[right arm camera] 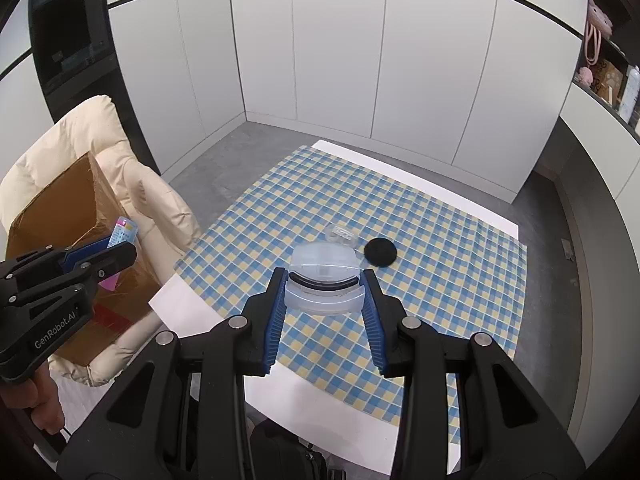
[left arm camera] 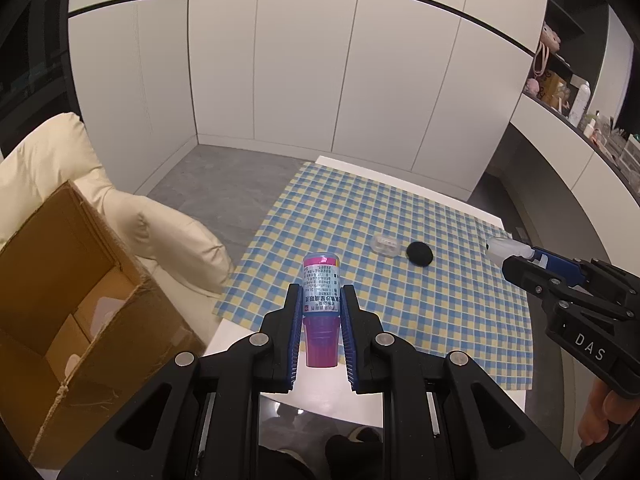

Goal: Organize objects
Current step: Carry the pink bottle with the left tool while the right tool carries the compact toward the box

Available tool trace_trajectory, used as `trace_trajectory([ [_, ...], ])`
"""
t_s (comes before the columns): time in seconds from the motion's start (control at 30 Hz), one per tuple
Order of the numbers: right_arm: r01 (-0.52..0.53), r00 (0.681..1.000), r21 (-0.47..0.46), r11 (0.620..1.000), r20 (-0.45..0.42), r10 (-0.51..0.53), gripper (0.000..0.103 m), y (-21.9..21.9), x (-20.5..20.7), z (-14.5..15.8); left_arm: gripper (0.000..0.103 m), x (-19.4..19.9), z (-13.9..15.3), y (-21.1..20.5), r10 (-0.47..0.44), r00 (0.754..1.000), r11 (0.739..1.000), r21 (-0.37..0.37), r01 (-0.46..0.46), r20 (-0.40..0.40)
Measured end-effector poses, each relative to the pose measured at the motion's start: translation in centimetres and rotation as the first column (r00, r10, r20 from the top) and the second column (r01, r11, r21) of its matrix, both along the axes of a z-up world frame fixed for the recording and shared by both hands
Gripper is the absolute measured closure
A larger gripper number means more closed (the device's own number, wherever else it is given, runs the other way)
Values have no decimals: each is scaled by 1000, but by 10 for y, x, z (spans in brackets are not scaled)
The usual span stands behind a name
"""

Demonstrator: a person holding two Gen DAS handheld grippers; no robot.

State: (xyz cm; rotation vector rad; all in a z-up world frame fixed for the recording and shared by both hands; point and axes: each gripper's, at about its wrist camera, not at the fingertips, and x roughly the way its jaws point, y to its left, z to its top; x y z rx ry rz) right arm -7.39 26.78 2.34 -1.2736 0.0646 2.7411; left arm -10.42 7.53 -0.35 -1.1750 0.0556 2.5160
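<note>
The left gripper (left arm camera: pixel 320 304) is closed firmly on a pink bottle (left arm camera: pixel 321 292) with a printed label, which stands upright between the blue pads; its cap end rises beyond the fingertips and its pink base sits deep between the fingers. The right gripper (right arm camera: pixel 325 284) is closed only partly, because it clamps a wide clear plastic case (right arm camera: pixel 323 280) by its two side edges, near the tips of the pads. The step in hand seems to be carrying both things to the cardboard box (left arm camera: pixel 60 280), which stands open on a cream armchair (left arm camera: pixel 172 236) at the left of both views. To do it well, I think each hand should keep its grip unchanged, pass over the box rim, and release only when the thing is above the opening. In the middle of the checked tablecloth (left arm camera: pixel 400 216) a small clear container (left arm camera: pixel 386 245) and a black round object (left arm camera: pixel 419 253) lie just beside each other, not yet collected.
</note>
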Motion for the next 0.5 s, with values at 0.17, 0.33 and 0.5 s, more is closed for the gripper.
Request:
trace_trajectory([
  [0.17, -20, 1000, 4, 1000, -3, 20, 66, -12, -5, 0, 85, -1, 0, -11, 22, 1000, 1000, 4, -22, -4],
  [0.33, -36, 999, 9, 999, -6, 36, 66, -23, -10, 0, 85, -3, 0, -24, 44, 999, 999, 10, -44, -6],
  [0.5, -39, 999, -7, 999, -15, 39, 66, -30, -14, 3, 85, -4, -2, -33, 64, 998, 998, 7, -64, -4],
])
